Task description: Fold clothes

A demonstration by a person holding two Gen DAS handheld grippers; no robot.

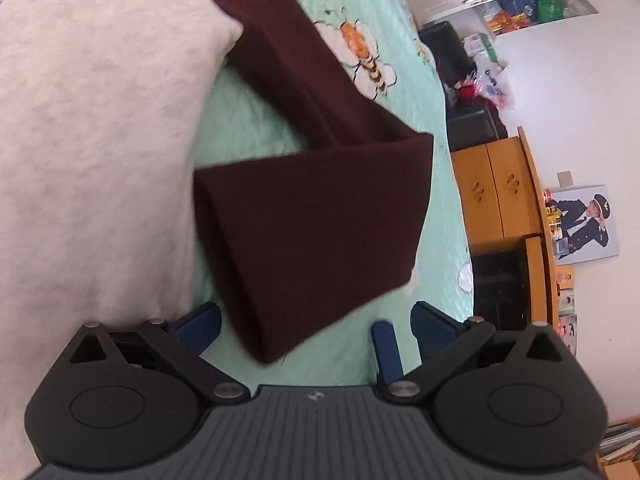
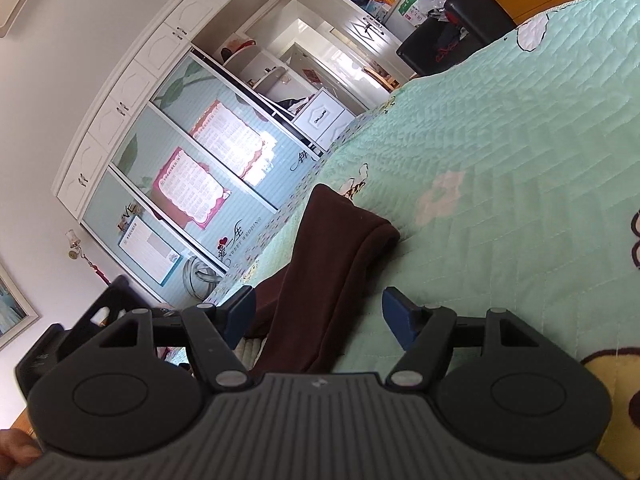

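A dark maroon garment [image 1: 304, 216] lies on the green quilted bedspread [image 1: 400, 40]; one long part is folded back on itself. Its loose end reaches between the fingers of my left gripper [image 1: 316, 328], which is open, and the blue pads [image 1: 196, 328] stand wide of the cloth. In the right wrist view a strip of the maroon garment [image 2: 332, 256] runs between the fingers of my right gripper [image 2: 320, 314]. That gripper is also open, with neither pad pressing on the cloth. A pale grey sweatshirt [image 1: 92, 140] with dark lettering fills the left of the left wrist view.
The bed's edge runs along a white wardrobe [image 2: 168, 152] with glass sliding doors. Beyond the bed stand a black case [image 2: 448, 36] and a wooden cabinet [image 1: 500, 188]. A person's finger [image 2: 16, 452] shows at the right gripper's handle.
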